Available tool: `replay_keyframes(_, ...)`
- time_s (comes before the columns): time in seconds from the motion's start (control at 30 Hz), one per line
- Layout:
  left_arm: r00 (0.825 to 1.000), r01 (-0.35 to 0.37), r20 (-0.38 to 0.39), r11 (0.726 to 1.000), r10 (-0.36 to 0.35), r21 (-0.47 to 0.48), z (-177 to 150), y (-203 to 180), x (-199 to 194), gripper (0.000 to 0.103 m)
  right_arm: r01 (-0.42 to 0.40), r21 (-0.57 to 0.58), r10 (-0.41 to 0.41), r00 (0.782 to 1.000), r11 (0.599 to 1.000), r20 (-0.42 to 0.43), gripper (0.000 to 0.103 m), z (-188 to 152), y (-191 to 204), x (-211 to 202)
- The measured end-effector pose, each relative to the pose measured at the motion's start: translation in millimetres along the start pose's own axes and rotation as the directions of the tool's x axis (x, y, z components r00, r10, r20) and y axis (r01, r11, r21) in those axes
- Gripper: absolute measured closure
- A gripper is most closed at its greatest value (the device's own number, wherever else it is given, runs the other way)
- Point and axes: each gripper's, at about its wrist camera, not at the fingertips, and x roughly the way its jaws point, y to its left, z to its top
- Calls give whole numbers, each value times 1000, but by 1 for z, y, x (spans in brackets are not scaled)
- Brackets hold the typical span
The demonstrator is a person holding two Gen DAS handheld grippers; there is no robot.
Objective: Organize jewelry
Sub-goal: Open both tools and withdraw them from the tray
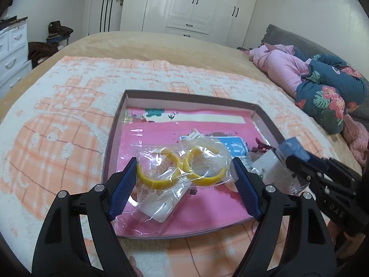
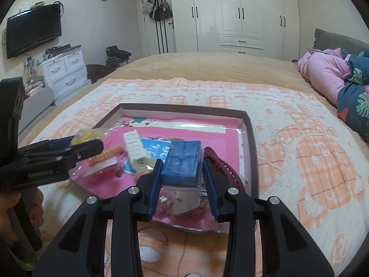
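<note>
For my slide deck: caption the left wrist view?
Left tool grips a clear bag of yellow hoops above the pink-lined tray on a bed.

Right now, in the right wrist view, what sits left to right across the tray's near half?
Left tool → orange spiral hair tie → white clip → blue box in the right tool → dark red claw clip → tray's right wall.

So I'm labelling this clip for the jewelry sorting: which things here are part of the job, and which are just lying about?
Part of the job:
- clear bag of yellow hoops, held in the left gripper
- blue box, held in the right gripper
- pink-lined tray
- white clip
- orange coil
- maroon claw clip

Lying about:
- pink jacket
- floral quilt
- hanging bags
- television
</note>
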Motion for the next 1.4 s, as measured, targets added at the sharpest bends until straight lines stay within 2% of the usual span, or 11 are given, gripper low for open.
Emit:
replay_keyframes(0.17, 1000, 4, -25, 1000, -4, -1, -3, 3, 11, 32, 21, 8, -20, 999, 1000, -35, 69, -1, -6, 17)
replay_keyframes(0.37, 999, 9, -43, 1000, -9, 2, -7, 1, 15, 31, -1, 26, 3, 998, 1000, -56, 68, -7, -7, 22)
replay_keyframes(0.67, 999, -6, -43, 1000, 7, 11, -12, -3, 11, 26, -20, 45, 22, 999, 999, -47, 60, -14, -8, 3)
replay_keyframes(0.73, 999, -10, -38, 1000, 10, 13, -13, -4, 8, 26, -19, 48, 21, 999, 999, -43, 59, -16, -8, -3)
replay_keyframes(0.83, 1000, -11, -23, 1000, 11, 12, -12, -5, 1, 19, -15, 53, 17, 999, 998, -36, 58, -20, -10, -12)
replay_keyframes(1.0, 1000, -12, 4, 1000, 12, 9, -11, -6, -15, 17, -6, 47, 7, 1000, 999, -19, 54, -25, -9, -31)
replay_keyframes(1.2, 999, -5, 37, 1000, 5, 5, -16, -12, -43, 11, -5, 45, 4, 1000, 999, 20, 46, -28, -6, -55)
replay_keyframes(1.4, 997, -11, 78, 1000, 11, -1, -23, -22, -74, 11, 1, 39, -5, 997, 999, 80, 30, -29, -2, -86)
